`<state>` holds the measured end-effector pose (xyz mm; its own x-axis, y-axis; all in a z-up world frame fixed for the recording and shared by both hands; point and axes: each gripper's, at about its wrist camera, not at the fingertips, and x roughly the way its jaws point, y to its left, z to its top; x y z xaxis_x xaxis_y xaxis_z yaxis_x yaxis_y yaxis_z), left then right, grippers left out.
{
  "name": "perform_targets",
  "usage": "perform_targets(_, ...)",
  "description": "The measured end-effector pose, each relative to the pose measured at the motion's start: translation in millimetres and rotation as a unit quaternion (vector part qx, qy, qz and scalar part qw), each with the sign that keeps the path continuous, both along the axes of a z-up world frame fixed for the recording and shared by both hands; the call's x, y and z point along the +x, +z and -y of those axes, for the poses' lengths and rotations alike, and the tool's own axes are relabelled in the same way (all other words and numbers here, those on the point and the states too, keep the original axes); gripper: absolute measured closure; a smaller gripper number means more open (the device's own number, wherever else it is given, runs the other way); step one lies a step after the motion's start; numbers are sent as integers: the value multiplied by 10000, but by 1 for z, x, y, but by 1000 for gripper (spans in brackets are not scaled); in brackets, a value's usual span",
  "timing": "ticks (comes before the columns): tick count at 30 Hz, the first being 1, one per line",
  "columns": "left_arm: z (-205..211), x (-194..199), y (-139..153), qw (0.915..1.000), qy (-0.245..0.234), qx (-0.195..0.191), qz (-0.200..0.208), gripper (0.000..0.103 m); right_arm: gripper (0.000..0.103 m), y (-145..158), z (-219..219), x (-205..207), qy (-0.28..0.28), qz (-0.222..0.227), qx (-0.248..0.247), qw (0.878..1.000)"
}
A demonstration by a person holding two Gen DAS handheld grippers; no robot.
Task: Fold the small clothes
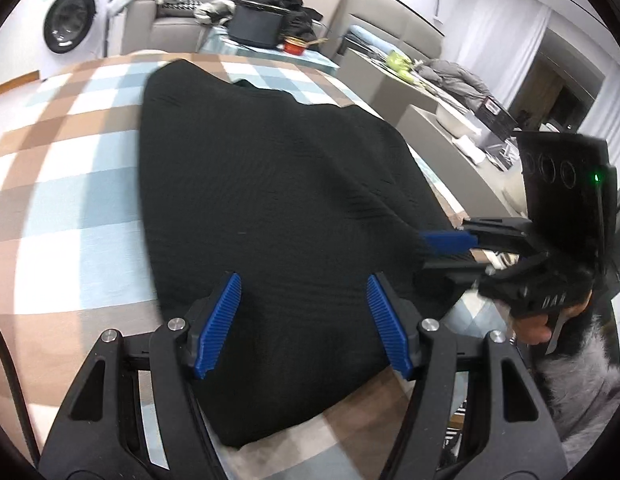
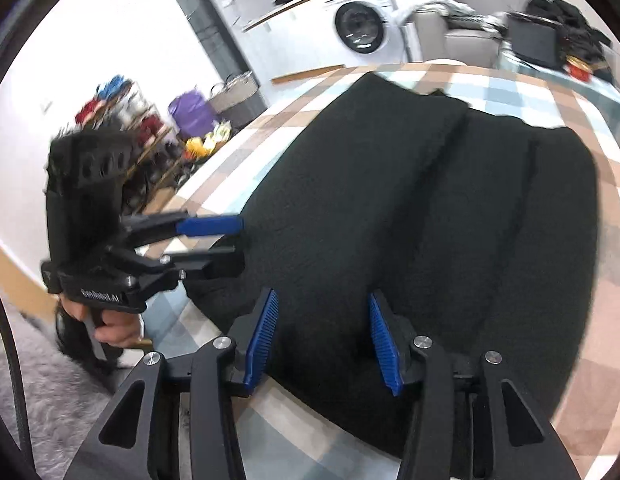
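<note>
Item: black knit garment (image 1: 270,208), lying flat on our checked cloth (image 1: 70,184), long axis running away from us toward the washer (image 1: 70,20). Left gripper (image 1: 304,320) and right gripper (image 2: 322,340) hang over its near edge, jaws apart, gripping nothing. The left one reads "GenRobot.AI". Sofa (image 1: 170,28) beside the washer.
</note>
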<state>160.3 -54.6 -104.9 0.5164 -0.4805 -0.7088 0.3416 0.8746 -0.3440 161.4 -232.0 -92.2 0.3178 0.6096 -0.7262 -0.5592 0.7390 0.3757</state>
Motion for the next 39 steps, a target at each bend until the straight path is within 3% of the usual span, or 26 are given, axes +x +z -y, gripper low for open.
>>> perform_targets(5, 24, 9, -9, 9994, -281, 163, -79, 40, 60, 0, 38, 2, -516, -50, -258, 9983)
perform_targets(10, 36, 7, -16, 9969, -481, 615, 2, 40, 64, 4, 36, -5, -333, 73, -342, 9988)
perform_targets(14, 28, 8, -17, 9977, -529, 410, -79, 40, 64, -5, 13, -10, 210, 13, -535, 9983)
perform_targets(17, 23, 9, -17, 9981, -522, 318, -118, 40, 64, -18, 6, -5, 285, -167, -657, 9973)
perform_targets(19, 23, 10, -18, 9981, -508, 317, -113, 40, 65, -23, 8, -2, 289, -221, -466, 9983)
perform_targets(22, 22, 9, -18, 9982, -494, 328, -107, 40, 90, -25, 12, -2, 299, -242, -290, 9988)
perform_targets(25, 21, 9, -16, 9982, -470, 334, -132, 40, 93, -12, 13, -18, 329, 244, -351, 9985)
perform_targets(28, 15, 8, -11, 9988, -363, 304, -102, 40, 93, 10, 28, -33, 45, 563, -224, 9982)
perform_targets(34, 6, 3, -6, 9992, -307, 244, -51, 40, 89, -19, 27, -31, -166, -94, -911, 9957)
perform_targets(37, 1, -1, -1, 9994, -270, 206, 20, 40, 74, -1, 28, -17, -268, 52, -624, 9977)
perform_targets(39, -7, -2, 2, 9997, -213, 124, 66, 40, 73, 12, 30, 3, -436, 134, -298, 9985)
